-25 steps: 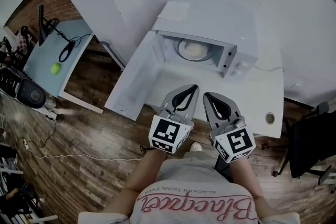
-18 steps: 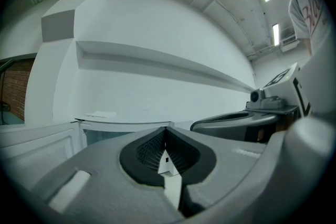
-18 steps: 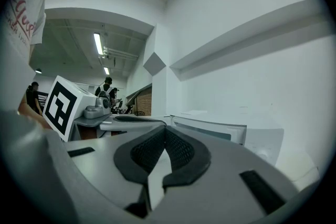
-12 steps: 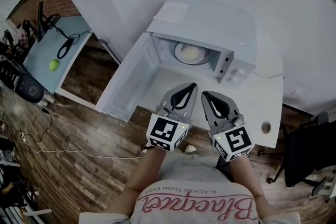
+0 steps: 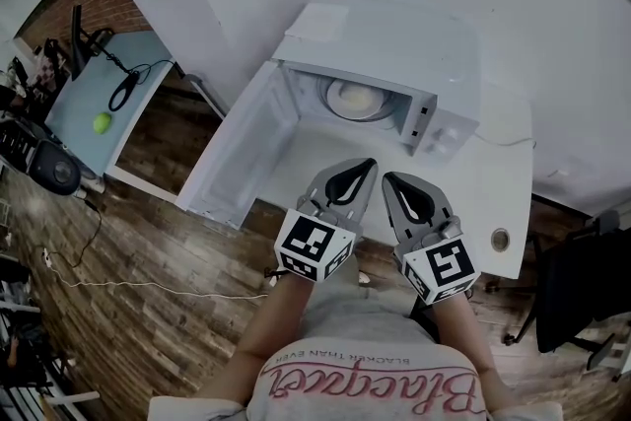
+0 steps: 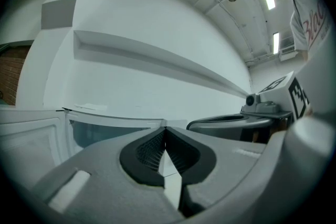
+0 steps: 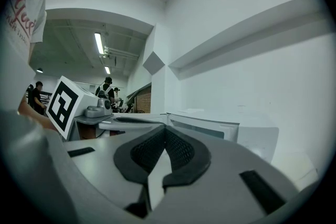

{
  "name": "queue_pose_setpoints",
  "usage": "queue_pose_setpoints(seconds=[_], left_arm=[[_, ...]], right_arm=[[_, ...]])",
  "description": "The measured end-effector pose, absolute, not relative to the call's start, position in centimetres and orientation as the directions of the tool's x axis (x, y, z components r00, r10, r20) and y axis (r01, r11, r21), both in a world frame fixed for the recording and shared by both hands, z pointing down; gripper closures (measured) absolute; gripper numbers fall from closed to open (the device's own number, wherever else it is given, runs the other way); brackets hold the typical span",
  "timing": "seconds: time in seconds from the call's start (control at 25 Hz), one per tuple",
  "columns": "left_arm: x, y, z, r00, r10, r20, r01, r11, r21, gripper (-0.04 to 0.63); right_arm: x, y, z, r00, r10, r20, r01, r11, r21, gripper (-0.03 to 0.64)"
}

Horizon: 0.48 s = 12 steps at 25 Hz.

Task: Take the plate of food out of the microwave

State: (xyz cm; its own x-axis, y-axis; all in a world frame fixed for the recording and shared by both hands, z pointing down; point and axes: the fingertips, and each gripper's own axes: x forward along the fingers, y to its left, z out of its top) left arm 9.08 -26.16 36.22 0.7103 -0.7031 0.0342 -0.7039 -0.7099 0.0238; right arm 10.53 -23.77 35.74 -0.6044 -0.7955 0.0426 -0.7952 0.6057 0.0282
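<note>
**Head view:** The white microwave [image 5: 394, 39] stands at upper centre on a white bench [image 5: 493, 177], with its door [image 5: 242, 148] swung wide to the left. The plate of food [image 5: 357, 99] lies inside the open cavity, and only this view shows it. At centre frame the left gripper [image 5: 365, 165] and right gripper [image 5: 387, 178] lie side by side. Their tips point toward the opening and are well apart from the plate. A green ball [image 5: 103, 125] rests on a pale table at far left.

**Left gripper view:** The jaws are pressed together, tip to tip, with nothing between them. The microwave's front edge runs across lower left, and the right gripper sits at right.

**Right gripper view:** These jaws also meet at the tips, empty. The microwave shows side-on at centre right. The left gripper's marker cube [image 7: 65, 104] is at left, with distant people [image 7: 107, 86] behind it.
</note>
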Motion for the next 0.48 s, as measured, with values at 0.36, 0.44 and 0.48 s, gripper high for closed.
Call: queue_pose_setpoints(seconds=[0.36,0.44,0.48], left_arm=[[8.1,-27.1,36.6,0.689,-0.724,0.026,-0.724,-0.686,0.069,0.589],[7.9,-27.6,37.1,0.689,-0.724,0.022,-0.723,-0.684,0.097,0.589],[7.8,-27.8,37.3,0.687,-0.726,0.020,-0.723,-0.682,0.109,0.589]], right_arm=[[10.4,-24.4,36.4,-0.606,-0.794,0.049,-0.795,0.607,0.007,0.606],[10.5,-24.7,36.7,-0.601,-0.798,0.054,-0.799,0.602,0.003,0.606],[10.6,-24.9,36.9,-0.599,-0.799,0.056,-0.800,0.600,0.002,0.606]])
